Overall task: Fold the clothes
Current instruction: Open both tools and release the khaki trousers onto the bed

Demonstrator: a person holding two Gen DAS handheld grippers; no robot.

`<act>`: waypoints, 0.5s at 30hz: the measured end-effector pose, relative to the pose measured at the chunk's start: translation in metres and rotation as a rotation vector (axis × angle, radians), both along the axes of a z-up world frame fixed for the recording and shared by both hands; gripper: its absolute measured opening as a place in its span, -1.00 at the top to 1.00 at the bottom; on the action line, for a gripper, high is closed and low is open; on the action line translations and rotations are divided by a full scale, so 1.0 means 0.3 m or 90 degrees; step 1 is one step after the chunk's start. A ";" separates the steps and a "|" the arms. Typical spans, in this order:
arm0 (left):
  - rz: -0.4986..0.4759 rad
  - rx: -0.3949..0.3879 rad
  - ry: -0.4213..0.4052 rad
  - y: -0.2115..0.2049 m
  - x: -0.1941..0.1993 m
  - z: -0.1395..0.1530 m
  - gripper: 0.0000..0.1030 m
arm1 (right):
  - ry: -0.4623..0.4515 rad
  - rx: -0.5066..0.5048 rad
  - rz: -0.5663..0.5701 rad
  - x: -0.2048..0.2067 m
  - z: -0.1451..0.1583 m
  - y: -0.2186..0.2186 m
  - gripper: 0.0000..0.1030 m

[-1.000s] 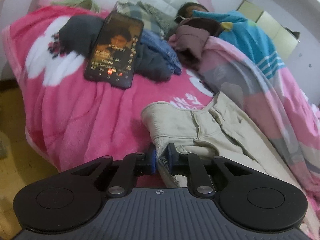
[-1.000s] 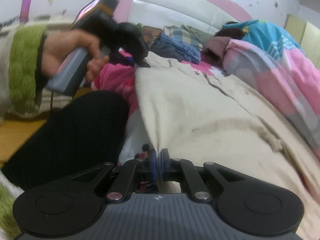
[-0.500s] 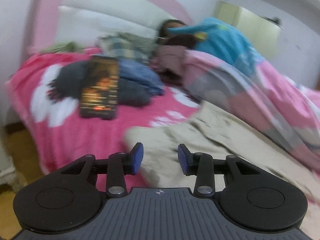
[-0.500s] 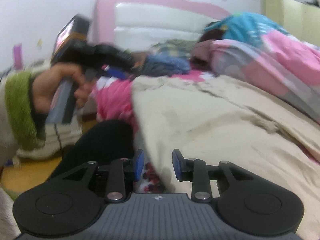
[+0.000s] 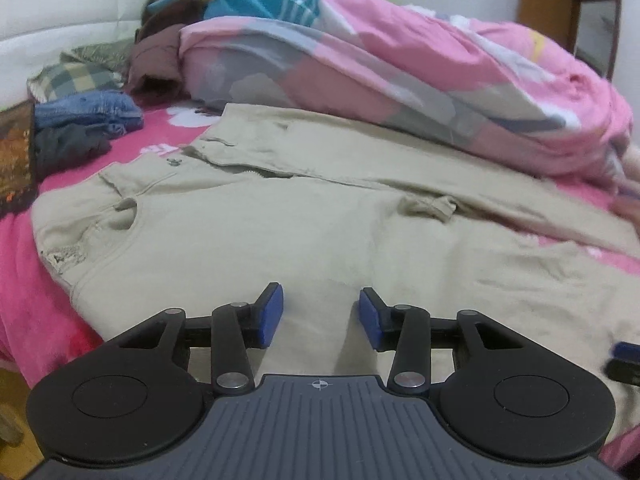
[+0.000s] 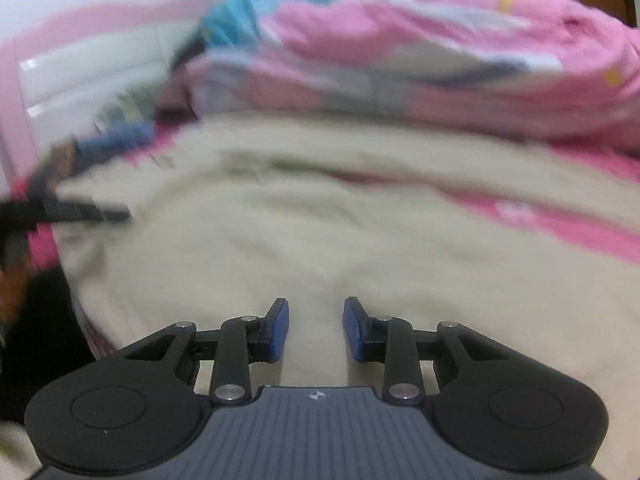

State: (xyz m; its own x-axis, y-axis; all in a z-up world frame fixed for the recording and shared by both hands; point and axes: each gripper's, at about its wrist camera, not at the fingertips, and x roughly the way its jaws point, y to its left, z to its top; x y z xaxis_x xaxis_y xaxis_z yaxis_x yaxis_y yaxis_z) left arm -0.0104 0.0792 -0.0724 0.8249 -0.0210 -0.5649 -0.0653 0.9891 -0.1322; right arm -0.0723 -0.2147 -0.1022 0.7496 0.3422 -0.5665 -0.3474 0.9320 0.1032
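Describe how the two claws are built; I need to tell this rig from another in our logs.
Both look alike: the left claw and right claw each have two blue pads on black linkage arms with silver pivot pins, two round black discs behind, and a grey ribbed body bearing a small crosshair mark.

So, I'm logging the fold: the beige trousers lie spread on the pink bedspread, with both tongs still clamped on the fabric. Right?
Not quite. The beige trousers do lie spread on the pink bedspread, but neither grips them: the left tongs and right tongs have just opened, nothing between the pads. Both wrist views show it.
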 end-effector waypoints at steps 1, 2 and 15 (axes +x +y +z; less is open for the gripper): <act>-0.003 0.004 0.002 0.000 0.002 0.003 0.16 | 0.003 -0.002 -0.002 -0.023 -0.006 -0.017 0.37; -0.005 0.006 0.004 -0.001 0.003 0.010 0.15 | 0.005 -0.002 -0.002 -0.045 -0.005 -0.032 0.37; -0.152 -0.030 0.019 -0.218 0.084 0.096 -0.71 | -0.027 0.033 -0.046 0.025 0.118 -0.091 0.36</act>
State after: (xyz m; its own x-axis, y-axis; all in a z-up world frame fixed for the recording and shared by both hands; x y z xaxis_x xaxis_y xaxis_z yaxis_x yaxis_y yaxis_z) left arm 0.0149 0.0138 -0.0436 0.7765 -0.2398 -0.5827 0.1644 0.9698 -0.1801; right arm -0.0647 -0.2420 -0.0668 0.7967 0.3139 -0.5165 -0.2843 0.9487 0.1381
